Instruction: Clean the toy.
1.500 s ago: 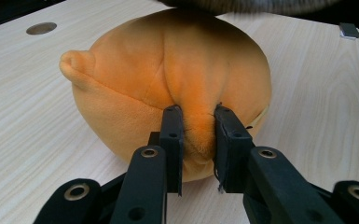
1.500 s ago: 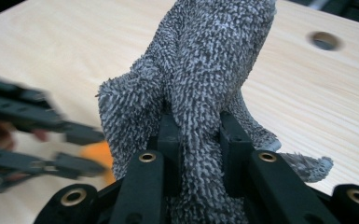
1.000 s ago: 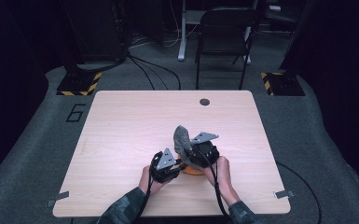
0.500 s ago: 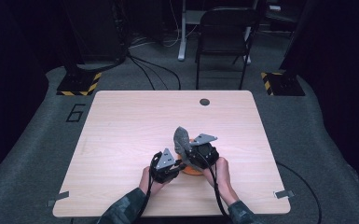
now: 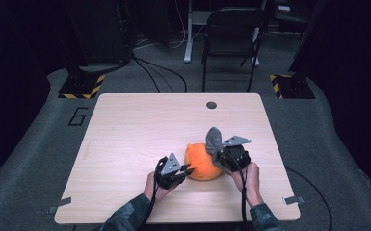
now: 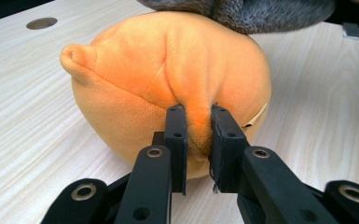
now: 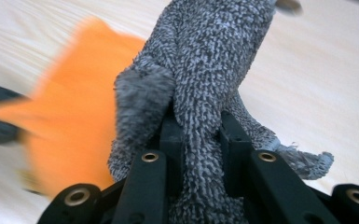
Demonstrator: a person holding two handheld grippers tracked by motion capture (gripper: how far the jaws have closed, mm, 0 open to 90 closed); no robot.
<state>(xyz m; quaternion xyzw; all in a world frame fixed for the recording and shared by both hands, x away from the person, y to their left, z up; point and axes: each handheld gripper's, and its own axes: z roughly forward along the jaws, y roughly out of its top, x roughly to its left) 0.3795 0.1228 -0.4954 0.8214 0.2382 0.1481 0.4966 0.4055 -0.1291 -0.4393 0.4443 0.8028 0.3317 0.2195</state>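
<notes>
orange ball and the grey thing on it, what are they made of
Orange ball: looks like soft short-pile plush; it puckers where the left gripper pinches it.
Grey piece: seems nubby, looped fabric like terry or chenille, clamped in the right gripper.

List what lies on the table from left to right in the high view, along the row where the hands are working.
Left gripper → orange plush toy → grey cloth → right gripper.

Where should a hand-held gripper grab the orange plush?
Probably a pinched fold low on the orange plush, approached level from the person's side. The round body looks too wide to span, while its soft seam bunches between jaws, as the left hand-held gripper shows.
</notes>
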